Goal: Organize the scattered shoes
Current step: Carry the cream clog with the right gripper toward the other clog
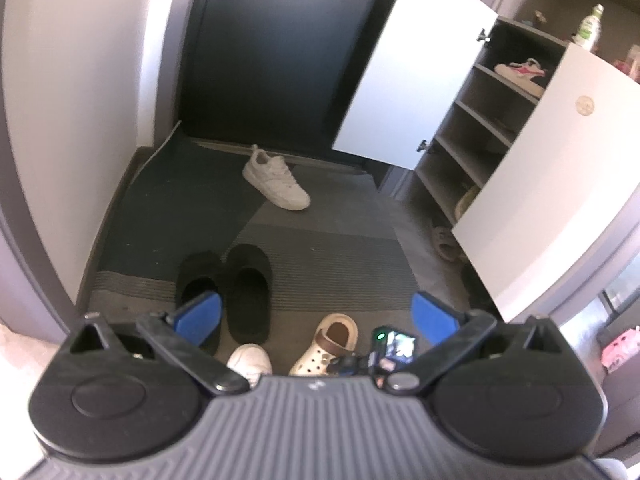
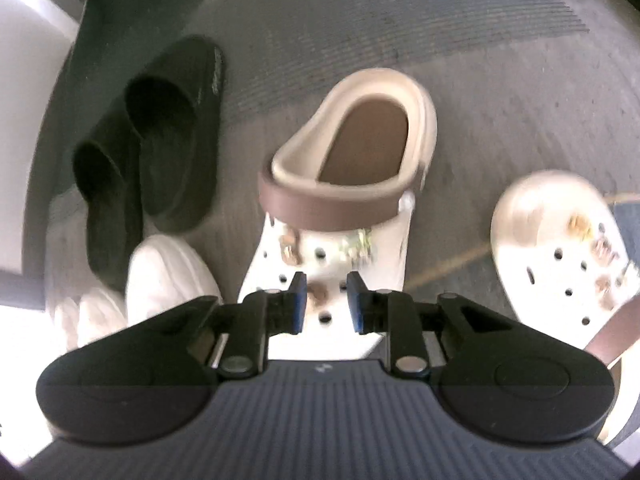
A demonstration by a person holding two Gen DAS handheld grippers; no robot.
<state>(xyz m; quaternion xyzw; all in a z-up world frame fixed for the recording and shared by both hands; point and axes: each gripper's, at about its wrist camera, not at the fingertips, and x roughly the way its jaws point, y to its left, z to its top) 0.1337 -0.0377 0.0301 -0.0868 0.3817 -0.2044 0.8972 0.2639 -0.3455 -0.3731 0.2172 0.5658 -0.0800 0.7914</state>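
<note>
My left gripper (image 1: 316, 312) is wide open and empty, held above the entry mat. Below it lie a pair of black slippers (image 1: 236, 292), a white sneaker toe (image 1: 250, 360) and a cream clog with a brown strap (image 1: 330, 342). Another white sneaker (image 1: 276, 178) lies far on the mat. My right gripper (image 2: 326, 302) is narrowly open, its jaws on either side of the toe of the cream clog (image 2: 344, 168), whether touching I cannot tell. A second cream clog (image 2: 560, 240) lies to the right. The black slippers (image 2: 156, 148) and white sneaker (image 2: 160, 276) are on the left.
An open shoe cabinet (image 1: 480, 128) with white doors stands at the right, a pink-and-white sneaker (image 1: 520, 72) on an upper shelf. A beige slipper (image 1: 444, 242) lies on the floor by it. A dark door is at the back, a wall on the left.
</note>
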